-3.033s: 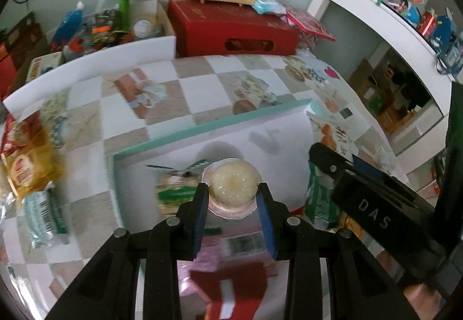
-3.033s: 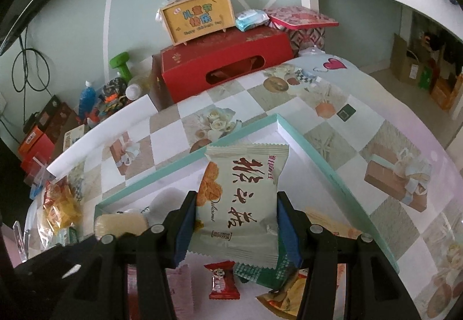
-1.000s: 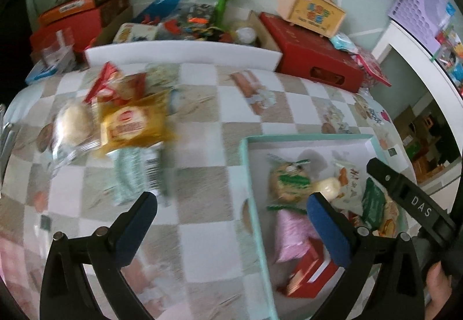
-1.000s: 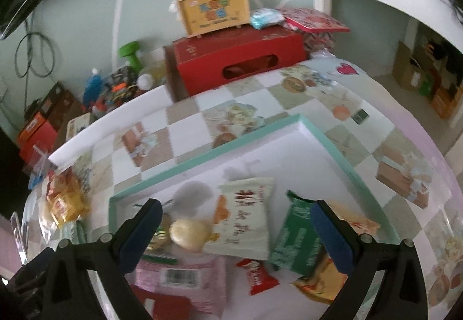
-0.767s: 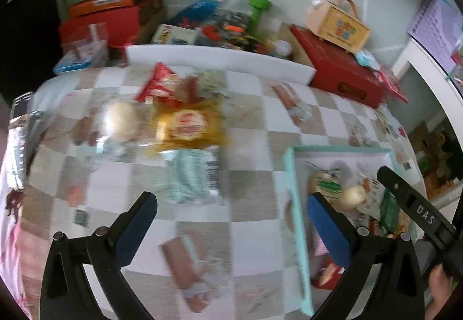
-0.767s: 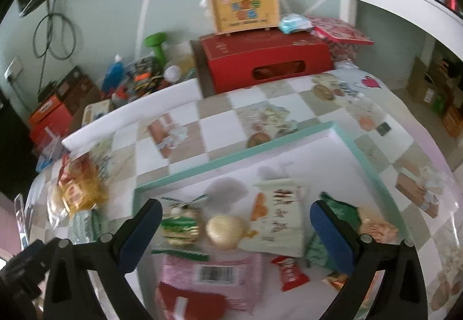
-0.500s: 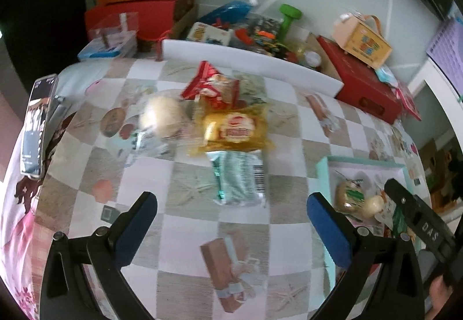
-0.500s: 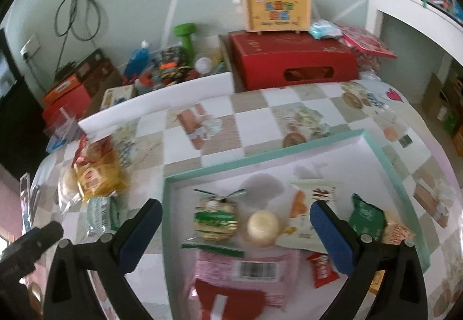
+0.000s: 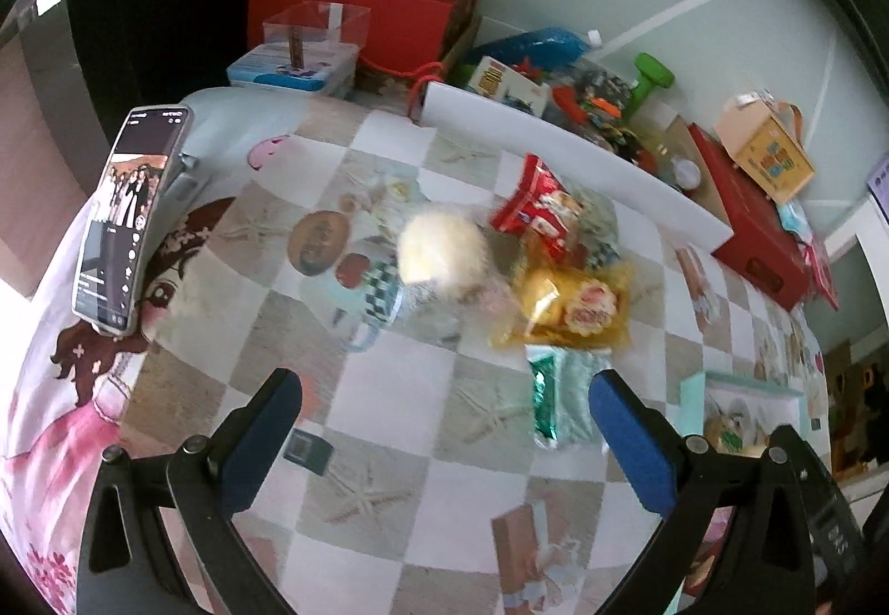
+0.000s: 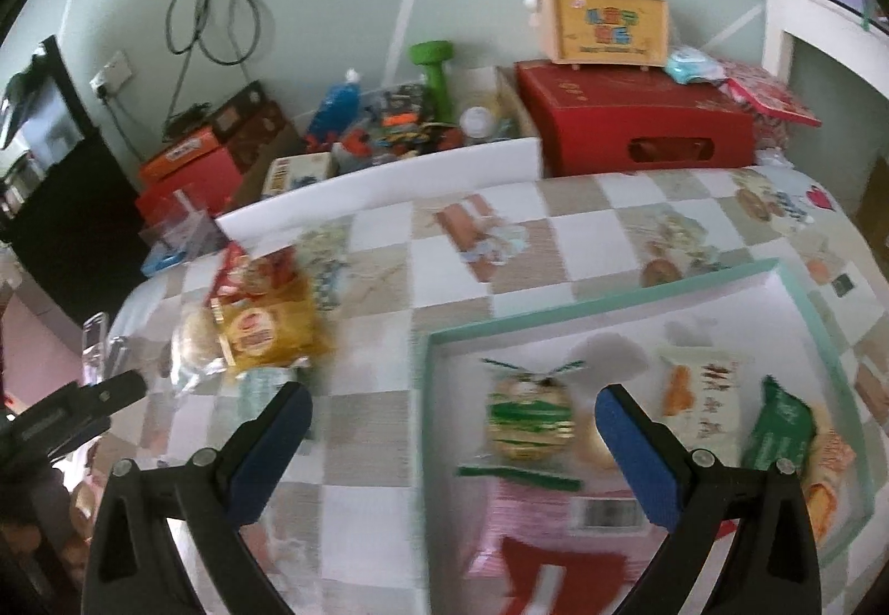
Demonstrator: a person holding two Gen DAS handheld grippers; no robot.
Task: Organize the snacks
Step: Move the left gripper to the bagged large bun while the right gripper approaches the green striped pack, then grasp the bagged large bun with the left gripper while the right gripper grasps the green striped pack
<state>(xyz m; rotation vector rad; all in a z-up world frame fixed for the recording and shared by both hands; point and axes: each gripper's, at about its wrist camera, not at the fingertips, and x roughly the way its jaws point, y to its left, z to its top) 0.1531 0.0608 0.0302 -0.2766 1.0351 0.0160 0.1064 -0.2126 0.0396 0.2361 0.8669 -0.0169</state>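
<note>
A teal-rimmed white tray [image 10: 611, 315] holds several snacks: a green-striped round snack [image 10: 528, 418], a white packet [image 10: 703, 398], a green packet [image 10: 780, 429] and a pink pack [image 10: 555, 520]. Loose snacks lie on the checked cloth to its left: a round white bun [image 9: 441, 251], a yellow packet [image 9: 572, 306], a red packet [image 9: 542, 209] and a green-and-white packet [image 9: 561, 395]. My left gripper [image 9: 444, 440] is open and empty, above the cloth just short of these snacks. My right gripper [image 10: 453, 448] is open and empty over the tray's left edge.
A phone [image 9: 130, 218] stands propped at the cloth's left edge. A white board [image 9: 567, 159] lines the far side, with red boxes [image 10: 633, 126], a green dumbbell [image 10: 436, 73] and clutter behind it. The left gripper's body [image 10: 72, 412] shows at the left of the right wrist view.
Both grippers let go of their snacks into the tray and opened wide. The left gripper swung left to the loose snacks; the right view also shifted left.
</note>
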